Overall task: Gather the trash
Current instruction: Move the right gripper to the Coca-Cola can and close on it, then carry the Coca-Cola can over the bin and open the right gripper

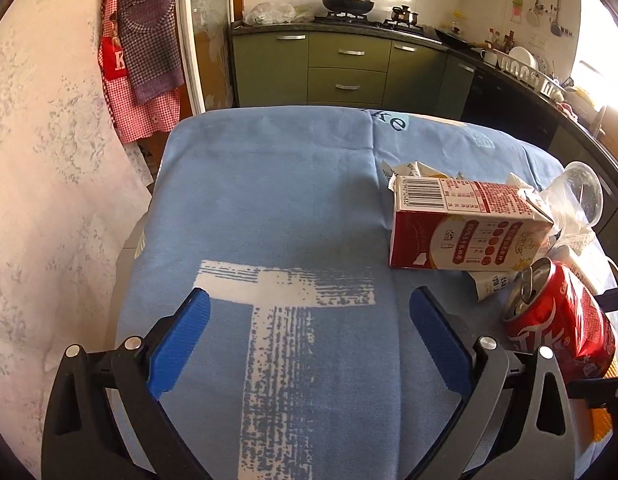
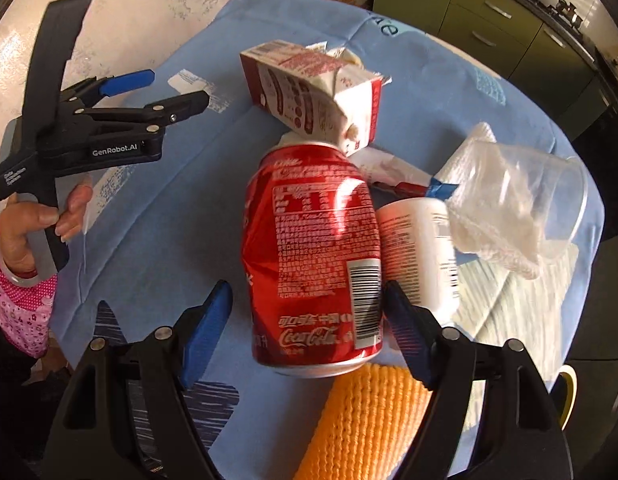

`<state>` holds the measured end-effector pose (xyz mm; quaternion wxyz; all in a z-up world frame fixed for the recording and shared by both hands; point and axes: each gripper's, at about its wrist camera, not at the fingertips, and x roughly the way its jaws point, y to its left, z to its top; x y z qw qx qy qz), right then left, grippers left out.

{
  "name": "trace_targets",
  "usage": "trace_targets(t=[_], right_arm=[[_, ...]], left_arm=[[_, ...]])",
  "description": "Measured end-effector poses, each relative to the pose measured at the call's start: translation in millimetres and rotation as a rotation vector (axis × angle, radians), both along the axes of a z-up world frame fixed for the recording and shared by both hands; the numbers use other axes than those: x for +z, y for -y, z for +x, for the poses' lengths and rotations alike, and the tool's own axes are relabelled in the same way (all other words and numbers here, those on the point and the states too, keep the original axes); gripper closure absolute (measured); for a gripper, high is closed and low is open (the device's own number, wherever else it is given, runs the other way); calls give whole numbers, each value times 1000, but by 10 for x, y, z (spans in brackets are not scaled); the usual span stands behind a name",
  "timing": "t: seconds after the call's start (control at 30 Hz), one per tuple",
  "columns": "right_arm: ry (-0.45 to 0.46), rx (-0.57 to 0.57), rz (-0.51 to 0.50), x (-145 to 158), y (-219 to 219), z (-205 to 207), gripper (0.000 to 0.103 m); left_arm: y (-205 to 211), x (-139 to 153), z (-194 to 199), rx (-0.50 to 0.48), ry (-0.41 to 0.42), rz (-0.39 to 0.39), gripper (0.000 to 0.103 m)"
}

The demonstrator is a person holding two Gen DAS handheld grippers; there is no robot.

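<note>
A surface covered with a blue cloth (image 1: 293, 200) holds a small heap of trash along one side. A dented red cola can (image 2: 315, 256) lies on its side there. The right claw (image 2: 305, 328) is above it, blue pads spread wide on either side of the can; the right-hand pad looks very close to the can, though firm contact cannot be told. Just beyond the can lies a red and white milk carton (image 2: 309, 92), torn open. Beside the can are a white bottle (image 2: 419, 248) and a clear plastic cup (image 2: 521, 204) with crumpled tissue. The left claw (image 1: 309, 340) hovers over bare cloth, open and empty, held by a hand (image 2: 37, 220) in a pink sleeve.
</note>
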<state>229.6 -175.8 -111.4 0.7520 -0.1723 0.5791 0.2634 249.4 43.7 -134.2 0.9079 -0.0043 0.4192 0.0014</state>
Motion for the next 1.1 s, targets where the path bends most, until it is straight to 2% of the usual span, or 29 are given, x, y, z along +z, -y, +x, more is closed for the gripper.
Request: trace_targets(t=[0.2, 0.33, 0.6, 1.1], right_arm=[[-35, -17, 2, -180, -72, 16, 30], [-38, -48, 36, -179, -52, -9, 38], [-22, -62, 110, -82, 81, -337, 39], [58, -168, 195, 265, 676, -873, 40]], left_arm=[[20, -11, 12, 0, -9, 3, 5], [27, -23, 27, 2, -16, 7, 5], [68, -55, 45, -5, -24, 28, 5], [115, -95, 56, -17, -29, 58, 5]])
